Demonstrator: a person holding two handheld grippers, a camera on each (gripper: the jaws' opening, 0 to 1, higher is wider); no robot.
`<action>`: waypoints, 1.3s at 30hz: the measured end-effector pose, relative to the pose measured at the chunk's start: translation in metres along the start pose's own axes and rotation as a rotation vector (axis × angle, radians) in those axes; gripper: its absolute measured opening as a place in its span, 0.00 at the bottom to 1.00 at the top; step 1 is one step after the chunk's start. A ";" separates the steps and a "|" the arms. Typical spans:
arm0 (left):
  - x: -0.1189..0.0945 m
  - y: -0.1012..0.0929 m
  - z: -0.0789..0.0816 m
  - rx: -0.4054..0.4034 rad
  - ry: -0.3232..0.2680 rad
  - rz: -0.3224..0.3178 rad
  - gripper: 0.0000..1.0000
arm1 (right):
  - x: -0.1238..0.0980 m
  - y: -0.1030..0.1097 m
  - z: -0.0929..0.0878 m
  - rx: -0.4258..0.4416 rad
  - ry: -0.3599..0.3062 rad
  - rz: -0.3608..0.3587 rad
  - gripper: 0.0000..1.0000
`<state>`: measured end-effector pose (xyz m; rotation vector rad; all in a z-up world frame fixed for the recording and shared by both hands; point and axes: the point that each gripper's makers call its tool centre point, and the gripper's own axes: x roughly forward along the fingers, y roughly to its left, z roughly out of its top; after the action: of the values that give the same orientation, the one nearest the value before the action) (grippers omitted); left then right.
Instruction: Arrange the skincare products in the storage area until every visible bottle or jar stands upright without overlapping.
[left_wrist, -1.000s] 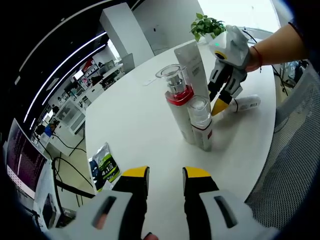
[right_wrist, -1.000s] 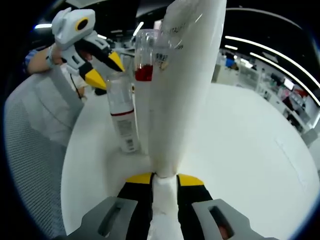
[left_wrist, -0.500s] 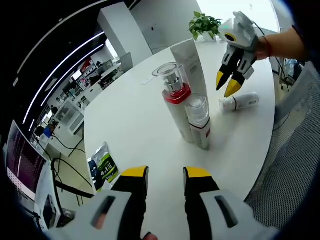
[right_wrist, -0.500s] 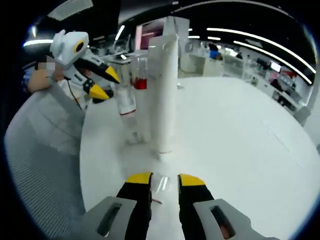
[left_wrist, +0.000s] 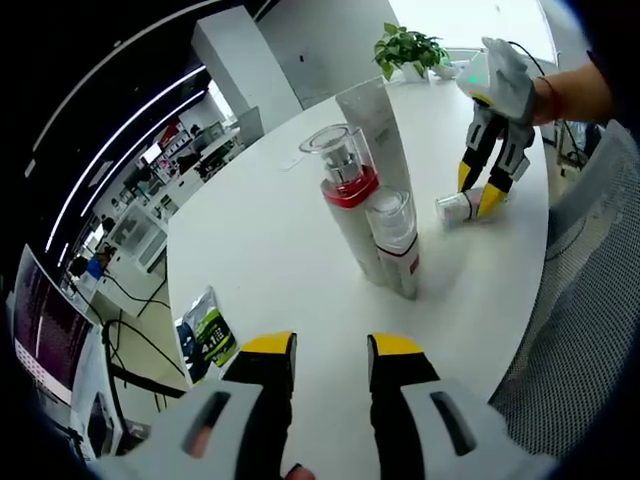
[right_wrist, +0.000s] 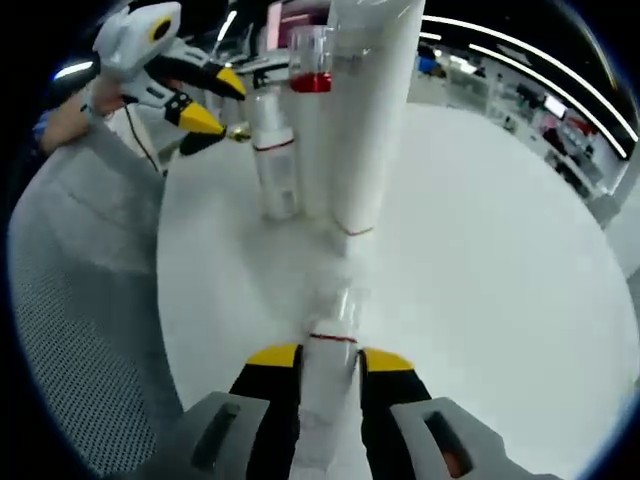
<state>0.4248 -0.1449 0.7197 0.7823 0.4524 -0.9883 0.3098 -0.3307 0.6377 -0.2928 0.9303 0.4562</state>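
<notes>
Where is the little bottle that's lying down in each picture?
Left gripper view: the lying bottle is at the right, on the white table, between the right gripper's fingers.
Right gripper view: it lies at bottom centre, between that gripper's own fingers.
Shared landmark: the tall white tube standing nearby.

- Three upright containers — tall tube (left_wrist: 375, 125), red-collared bottle (left_wrist: 345, 205), small bottle (left_wrist: 398, 245) — cluster mid-table, blocking passage
- Bare table (left_wrist: 250, 250) lies open around them
</notes>
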 end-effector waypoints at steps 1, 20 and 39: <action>0.000 0.000 0.000 0.000 -0.002 -0.001 0.31 | 0.000 -0.001 0.000 -0.009 0.004 -0.011 0.15; 0.003 -0.007 -0.001 0.024 0.004 -0.031 0.31 | 0.004 -0.001 -0.001 -0.138 0.116 -0.031 0.15; -0.006 -0.044 0.021 0.022 -0.104 -0.216 0.32 | -0.007 0.035 0.017 -0.028 -0.031 0.115 0.14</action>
<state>0.3837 -0.1715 0.7211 0.7081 0.4423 -1.2309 0.3008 -0.2950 0.6519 -0.2580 0.9143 0.5779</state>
